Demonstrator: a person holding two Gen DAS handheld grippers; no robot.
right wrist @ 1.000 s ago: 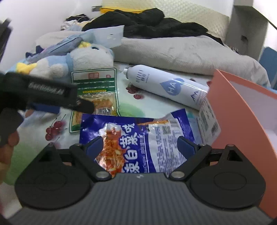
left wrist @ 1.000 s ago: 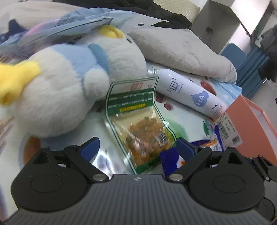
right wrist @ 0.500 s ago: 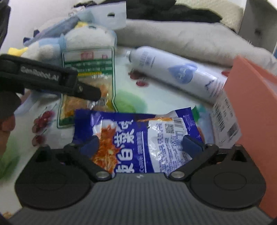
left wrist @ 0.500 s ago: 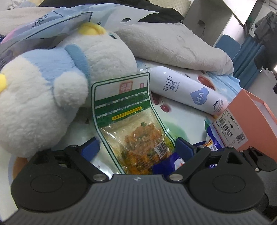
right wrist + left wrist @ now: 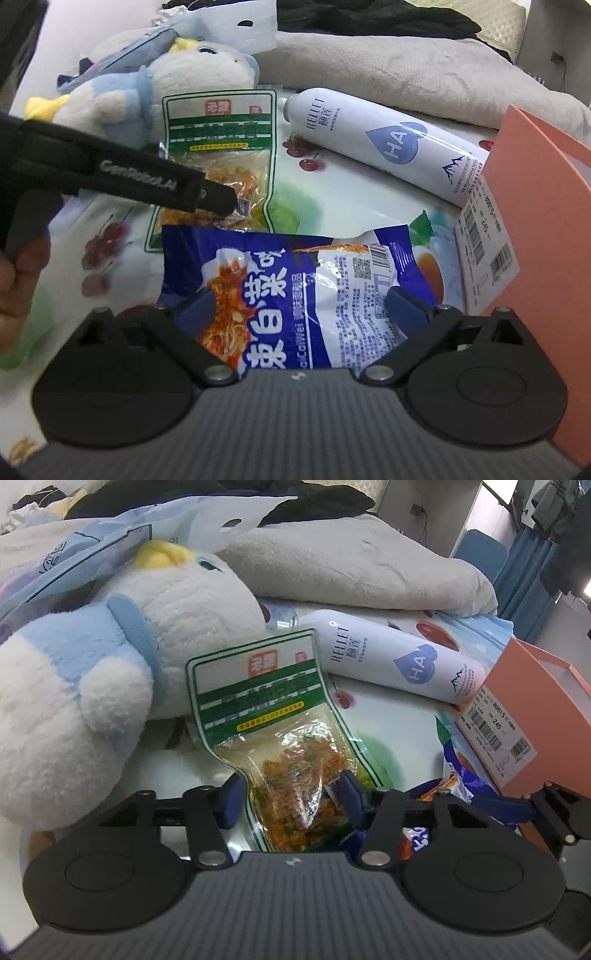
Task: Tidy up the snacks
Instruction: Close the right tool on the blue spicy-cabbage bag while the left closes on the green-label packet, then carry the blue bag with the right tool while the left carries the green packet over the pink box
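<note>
A green snack packet (image 5: 258,698) with orange pieces inside lies on the cherry-print sheet, leaning against a plush toy (image 5: 110,672). My left gripper (image 5: 291,797) is closing on the packet's lower end. Its blue pads press the crinkled film from both sides. In the right wrist view the left gripper's finger (image 5: 218,199) reaches over that green snack packet (image 5: 221,129). A blue noodle packet (image 5: 295,280) lies flat in front of it. My right gripper (image 5: 301,306) straddles this packet with wide jaws that are closing slightly, and the pads are not squeezing it.
A white spray bottle (image 5: 399,661) lies on its side behind the packets. An orange box (image 5: 535,206) with barcode labels stands open at the right. A grey blanket (image 5: 351,565) and dark clothes fill the back. A hand (image 5: 14,280) holds the left gripper.
The left gripper moved forward over the green packet and its jaws narrowed from wide onto the packet's lower end, crinkling it. The right gripper stayed over the blue packet.
</note>
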